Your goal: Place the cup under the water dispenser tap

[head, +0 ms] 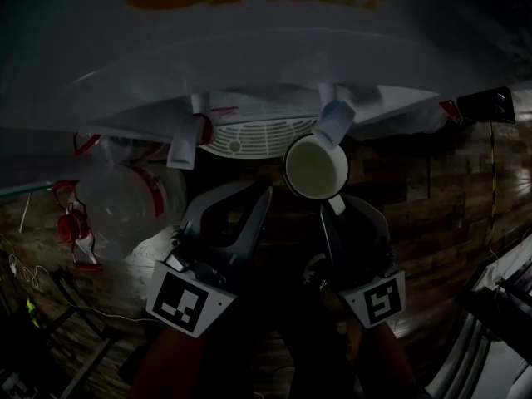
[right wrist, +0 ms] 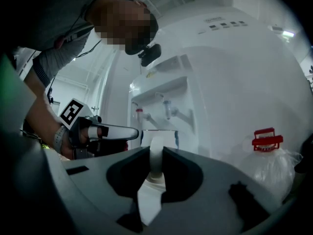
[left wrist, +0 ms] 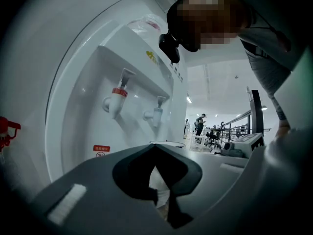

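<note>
White water dispenser (left wrist: pixel 73 82) — label (left wrist: pixel 101 148) unreadable, right gripper (right wrist: pixel 155 153) fingers gripping cup (head: pixel 316 166) handle, left gripper (left wrist: pixel 156 148) fingers closed

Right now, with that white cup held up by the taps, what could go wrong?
The right tongs pinch the round white cup only by its thin handle, so it might swivel or slip. Its rim sits close to the blue-tipped tap; a bump could jolt it. The shut left tongs hover close beside and may get in the way.
</note>
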`<state>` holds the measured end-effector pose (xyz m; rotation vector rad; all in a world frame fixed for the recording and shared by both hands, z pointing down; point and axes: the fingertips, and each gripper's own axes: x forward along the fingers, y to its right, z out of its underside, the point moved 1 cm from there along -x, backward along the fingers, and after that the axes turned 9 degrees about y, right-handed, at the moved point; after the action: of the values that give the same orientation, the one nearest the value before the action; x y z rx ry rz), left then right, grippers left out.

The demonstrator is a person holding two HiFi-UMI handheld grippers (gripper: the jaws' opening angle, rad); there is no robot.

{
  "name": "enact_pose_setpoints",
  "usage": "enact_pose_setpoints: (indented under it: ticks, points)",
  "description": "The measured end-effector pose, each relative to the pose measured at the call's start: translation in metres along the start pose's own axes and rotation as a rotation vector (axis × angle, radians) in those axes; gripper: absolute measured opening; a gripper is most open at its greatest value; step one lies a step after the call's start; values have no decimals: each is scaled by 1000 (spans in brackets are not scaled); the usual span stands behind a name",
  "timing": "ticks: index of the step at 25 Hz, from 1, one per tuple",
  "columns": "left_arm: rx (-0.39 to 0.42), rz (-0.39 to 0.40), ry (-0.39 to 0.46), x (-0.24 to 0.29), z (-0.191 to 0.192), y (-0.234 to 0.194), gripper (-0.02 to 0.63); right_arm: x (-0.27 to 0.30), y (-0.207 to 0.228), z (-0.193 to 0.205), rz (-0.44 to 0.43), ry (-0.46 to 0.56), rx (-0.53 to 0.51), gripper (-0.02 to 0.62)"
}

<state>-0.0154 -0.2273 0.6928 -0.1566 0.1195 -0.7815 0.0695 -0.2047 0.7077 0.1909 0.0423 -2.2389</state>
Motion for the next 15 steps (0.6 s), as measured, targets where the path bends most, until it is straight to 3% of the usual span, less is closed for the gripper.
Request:
enact_pose_setpoints:
  ticks: [15]
  points:
    - [28,8,17,18,37,-19,8,25,25,42,46,56,-47,62]
